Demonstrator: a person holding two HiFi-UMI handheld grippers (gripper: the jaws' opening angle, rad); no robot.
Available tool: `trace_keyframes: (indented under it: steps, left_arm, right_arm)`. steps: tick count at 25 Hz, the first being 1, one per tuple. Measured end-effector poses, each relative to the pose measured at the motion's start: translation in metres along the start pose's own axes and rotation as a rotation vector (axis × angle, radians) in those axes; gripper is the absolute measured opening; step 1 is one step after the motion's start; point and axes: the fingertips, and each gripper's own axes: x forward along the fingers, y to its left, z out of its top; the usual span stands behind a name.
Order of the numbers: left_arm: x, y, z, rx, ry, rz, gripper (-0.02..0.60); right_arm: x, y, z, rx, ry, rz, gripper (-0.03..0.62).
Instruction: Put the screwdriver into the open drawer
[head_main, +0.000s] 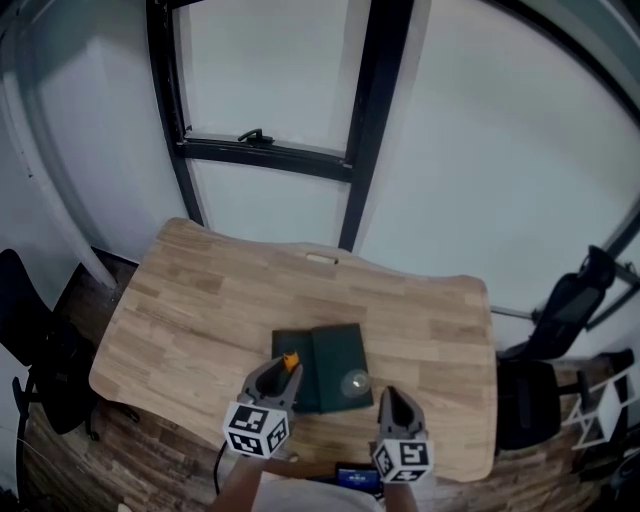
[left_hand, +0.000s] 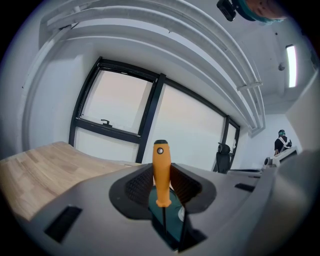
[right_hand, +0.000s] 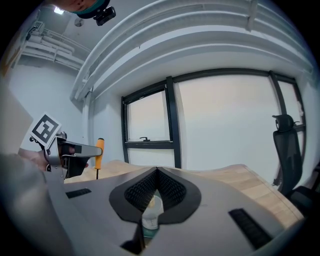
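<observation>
Step in hand: carrying to the drawer, release not yet made. The left tongs (head_main: 282, 373) pinch the orange screwdriver (left_hand: 161, 172) by its handle, upright with the shaft pointing down. It hangs over the 9 o'clock half of the dark green drawer unit (head_main: 338, 350), which sits toward 6 o'clock on the worktop (head_main: 200, 310). The right tongs (right_hand: 157, 172) are pressed together on nothing, at the unit's 4 o'clock corner. A pale round thing (head_main: 355, 382) near them is possibly a knob. Next, by judgement: lower the tool into the open compartment, then spread the left tongs.
</observation>
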Motion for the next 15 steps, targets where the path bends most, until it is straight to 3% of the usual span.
trace_keyframes:
  steps: [15]
  left_arm:
    - [0.021,0.009,-0.012,-0.033,0.046,0.008,0.107]
  right_arm:
    - [0.020,-0.003,-0.002,-0.008,0.034,0.019,-0.003]
